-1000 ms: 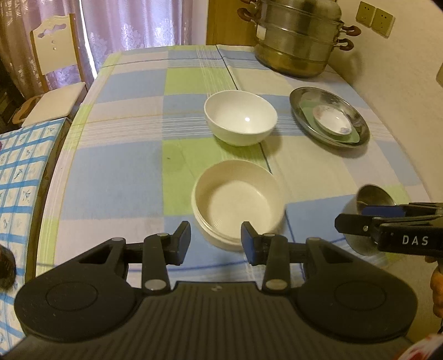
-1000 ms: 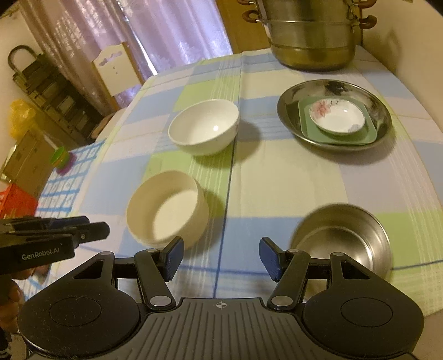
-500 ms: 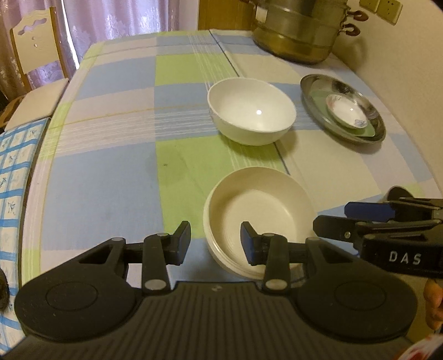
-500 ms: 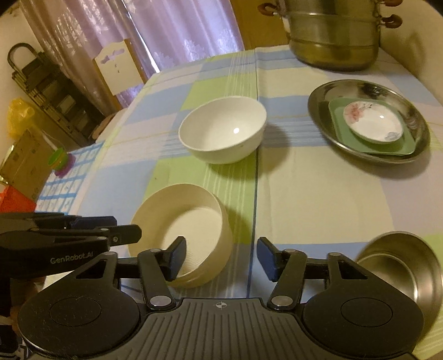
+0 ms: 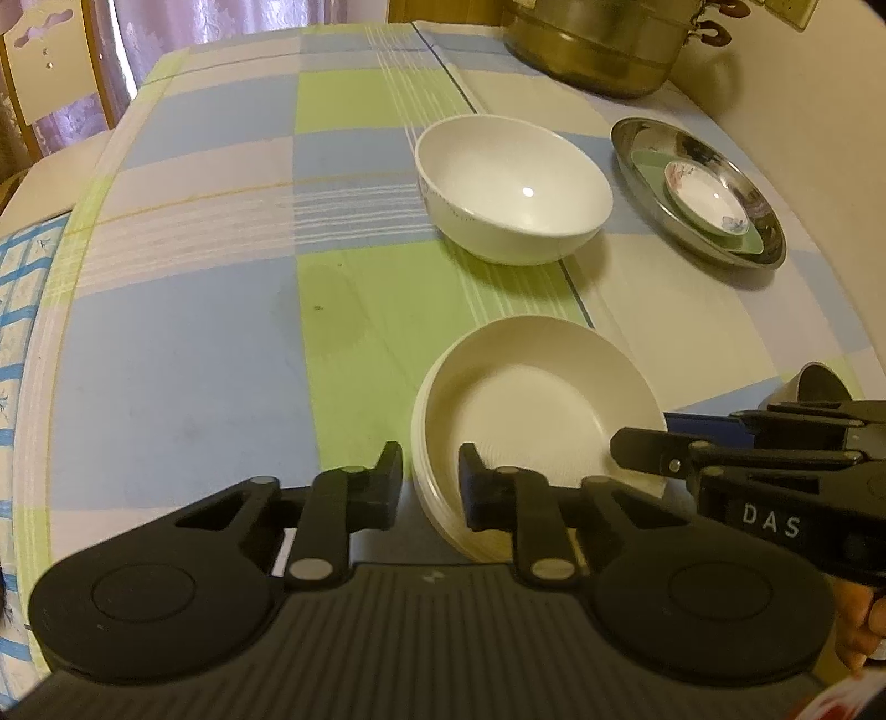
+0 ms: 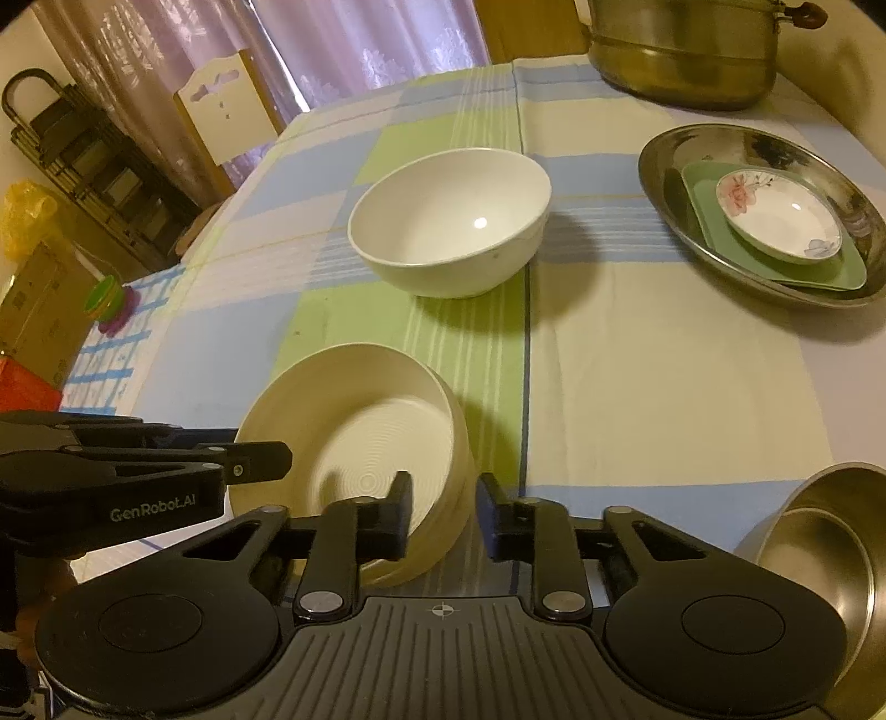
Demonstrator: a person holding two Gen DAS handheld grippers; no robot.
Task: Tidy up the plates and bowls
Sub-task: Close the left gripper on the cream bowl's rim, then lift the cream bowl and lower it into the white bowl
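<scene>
A cream ridged bowl (image 5: 542, 410) (image 6: 376, 421) sits near the table's front edge. My left gripper (image 5: 431, 487) straddles its left rim, jaws closing, with the wall pinched between the pads. My right gripper (image 6: 446, 498) straddles the opposite rim the same way, jaws closing on the wall. Each gripper shows in the other's view, the right gripper (image 5: 637, 448) at the right and the left gripper (image 6: 266, 459) at the left. Beyond stands a white bowl (image 5: 515, 188) (image 6: 448, 221). A steel dish (image 6: 653, 166) holds a green plate (image 6: 703, 188) and a floral saucer (image 6: 775, 216).
A small steel bowl (image 6: 819, 554) (image 5: 819, 382) sits at the near right, close to my right gripper. A large steamer pot (image 5: 598, 50) (image 6: 681, 61) stands at the back by the wall. A chair (image 6: 221, 111) and a dark rack are beyond the table's left side.
Both grippers came down and forward onto the cream bowl from either side. Their jaws narrowed from wide apart to closed around its rim.
</scene>
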